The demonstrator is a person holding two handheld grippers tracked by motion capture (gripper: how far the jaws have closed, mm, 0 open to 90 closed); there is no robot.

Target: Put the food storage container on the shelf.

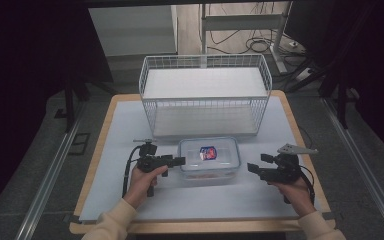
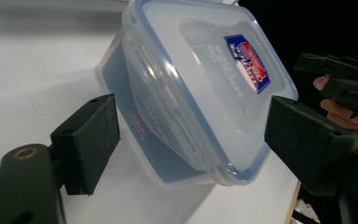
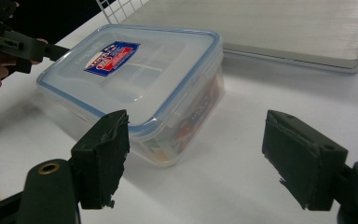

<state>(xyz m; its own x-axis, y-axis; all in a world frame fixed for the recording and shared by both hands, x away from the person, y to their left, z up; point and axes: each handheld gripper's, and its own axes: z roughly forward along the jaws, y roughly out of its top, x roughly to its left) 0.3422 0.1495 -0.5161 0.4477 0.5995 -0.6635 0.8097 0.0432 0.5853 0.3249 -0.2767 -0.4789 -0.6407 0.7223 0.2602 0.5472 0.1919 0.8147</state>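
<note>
A clear plastic box [image 1: 209, 160] with a blue-rimmed lid and a red and blue sticker [image 1: 208, 153] lies on the white table top, in front of the wire basket. My left gripper [image 1: 178, 161] is at its left side, open. In the left gripper view [image 2: 191, 140] the box [image 2: 200, 93] reaches in between the two pads [image 2: 91, 140] without touching them. My right gripper [image 1: 257, 163] hovers a little to the right of the box, open too. Seen from the right gripper [image 3: 196, 158], the box [image 3: 135, 79] sits ahead and to the left, close to one pad [image 3: 103, 154].
A white wire basket [image 1: 205, 61] with a pale board inside stands at the back of the table. The white mat [image 1: 125, 125] covers a wooden table whose edges frame it. Cables and a desk frame [image 1: 240, 22] lie on the floor beyond.
</note>
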